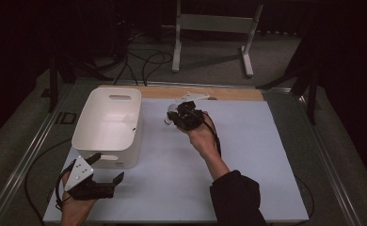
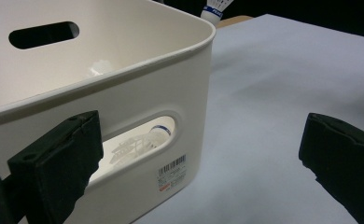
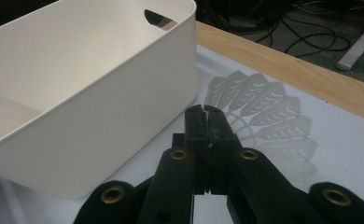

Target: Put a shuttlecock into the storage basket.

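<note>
Right gripper (image 1: 172,114): high view, approx. centre of mat, just R of bin's far R corner. Jaws fully closed, pads together.
Right gripper load: shuttlecock (image 3: 269,116) pinched at the jaw tips. White feather skirt fans out beyond the tips toward 1 o'clock in the right gripper view. Exact grip point on the shuttlecock: cannot tell, jaws cover it.
Shuttlecock position: off the bin, beside its outer wall, over the mat near the wood strip. Lifted or resting on mat: cannot tell.
Left gripper (image 1: 110,170): high view, approx. 7 o'clock of mat, near edge, just in front of bin's near wall. Jaws wide apart, nothing between pads. Grey 3-cornered plate on top.
Bin (image 1: 90,123): white plastic, rectangular, upright, at 9 o'clock of mat. 1 handle slot in each end wall. Barcode label on near wall, low R of slot, in the left gripper view.
2nd shuttlecock (image 2: 143,142): inside bin, seen through near handle slot, lying on its side; blue band at cork end.
Mat (image 1: 247,155): pale sheet on table, under bin.
Wood strip (image 1: 238,93): at 12 o'clock, along far edge of mat.
</note>
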Motion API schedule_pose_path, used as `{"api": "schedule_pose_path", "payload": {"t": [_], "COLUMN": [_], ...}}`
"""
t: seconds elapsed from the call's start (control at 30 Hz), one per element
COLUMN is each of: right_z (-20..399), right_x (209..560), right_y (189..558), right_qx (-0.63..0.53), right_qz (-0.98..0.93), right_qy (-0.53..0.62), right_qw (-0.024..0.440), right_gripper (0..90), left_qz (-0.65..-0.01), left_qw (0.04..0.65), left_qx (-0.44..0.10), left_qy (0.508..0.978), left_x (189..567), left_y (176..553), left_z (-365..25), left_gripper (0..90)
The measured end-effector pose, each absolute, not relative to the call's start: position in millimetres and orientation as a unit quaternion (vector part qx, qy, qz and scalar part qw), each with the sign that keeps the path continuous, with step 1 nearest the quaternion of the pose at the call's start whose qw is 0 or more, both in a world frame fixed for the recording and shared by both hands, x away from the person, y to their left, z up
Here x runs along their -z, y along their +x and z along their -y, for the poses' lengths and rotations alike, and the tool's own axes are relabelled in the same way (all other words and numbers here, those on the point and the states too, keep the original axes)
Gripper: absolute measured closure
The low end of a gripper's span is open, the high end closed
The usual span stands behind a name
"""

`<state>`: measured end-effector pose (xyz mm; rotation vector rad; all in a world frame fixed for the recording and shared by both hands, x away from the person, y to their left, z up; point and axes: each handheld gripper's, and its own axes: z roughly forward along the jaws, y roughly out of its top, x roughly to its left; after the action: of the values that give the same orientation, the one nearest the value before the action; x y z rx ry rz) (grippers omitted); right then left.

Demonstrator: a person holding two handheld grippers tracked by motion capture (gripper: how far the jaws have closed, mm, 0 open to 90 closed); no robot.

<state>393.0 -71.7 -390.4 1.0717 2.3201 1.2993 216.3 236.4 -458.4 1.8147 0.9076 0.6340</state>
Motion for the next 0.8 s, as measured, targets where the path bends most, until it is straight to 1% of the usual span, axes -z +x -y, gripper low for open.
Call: {"api": "schedule_pose_path", "payload": {"t": [0.8], "right_z": [69], "right_x": [379], "right_y": [394], "right_qx": [-0.447], "right_qz": [-0.805], "right_qy": [0.363], "right_qw": [0.139], "right_gripper": [90.0], "left_qz": [-0.373], "left_qw": [0.486], "left_qx": [-0.260], "left_qy": [0.747], "left_x": [458], "left_y": [216], "left_z": [-236], "left_gripper": [0.5]}}
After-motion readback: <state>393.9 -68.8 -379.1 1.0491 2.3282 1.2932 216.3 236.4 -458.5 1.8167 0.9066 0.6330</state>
